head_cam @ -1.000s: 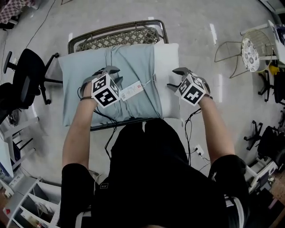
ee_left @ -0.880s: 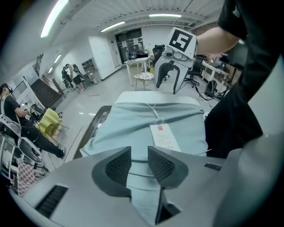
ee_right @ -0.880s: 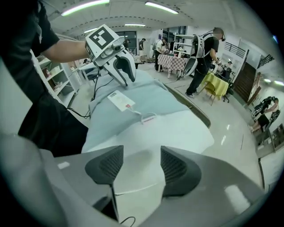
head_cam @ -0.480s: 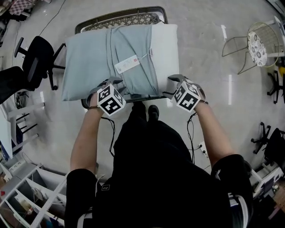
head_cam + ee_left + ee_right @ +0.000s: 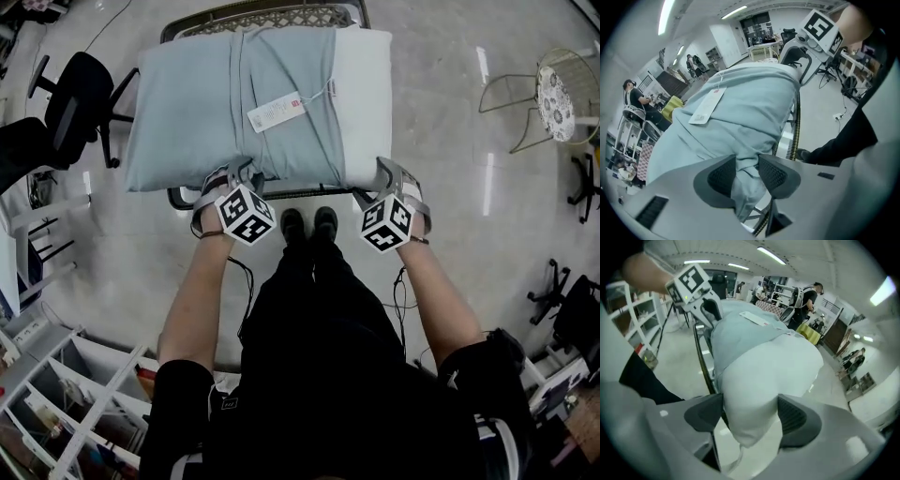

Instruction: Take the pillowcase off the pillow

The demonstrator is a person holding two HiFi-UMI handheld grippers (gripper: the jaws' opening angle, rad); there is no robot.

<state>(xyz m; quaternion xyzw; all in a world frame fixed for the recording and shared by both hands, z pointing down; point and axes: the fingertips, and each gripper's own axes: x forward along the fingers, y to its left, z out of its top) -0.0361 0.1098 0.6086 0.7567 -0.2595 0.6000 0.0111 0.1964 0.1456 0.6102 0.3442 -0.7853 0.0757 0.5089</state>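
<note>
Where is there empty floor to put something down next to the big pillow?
The shiny grey floor is bare between the right end of the white pillow and the round-seated wire chair. The left side is crowded: a black office chair stands close to the light blue pillowcase.

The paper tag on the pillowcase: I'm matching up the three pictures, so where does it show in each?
Head view: the tag is upper middle, on the pillowcase.
Left gripper view: the tag is left of centre, halfway up.
Right gripper view: the tag is upper centre, small and far.
Shared landmark: the dark metal frame under the pillowcase's near edge.
</note>
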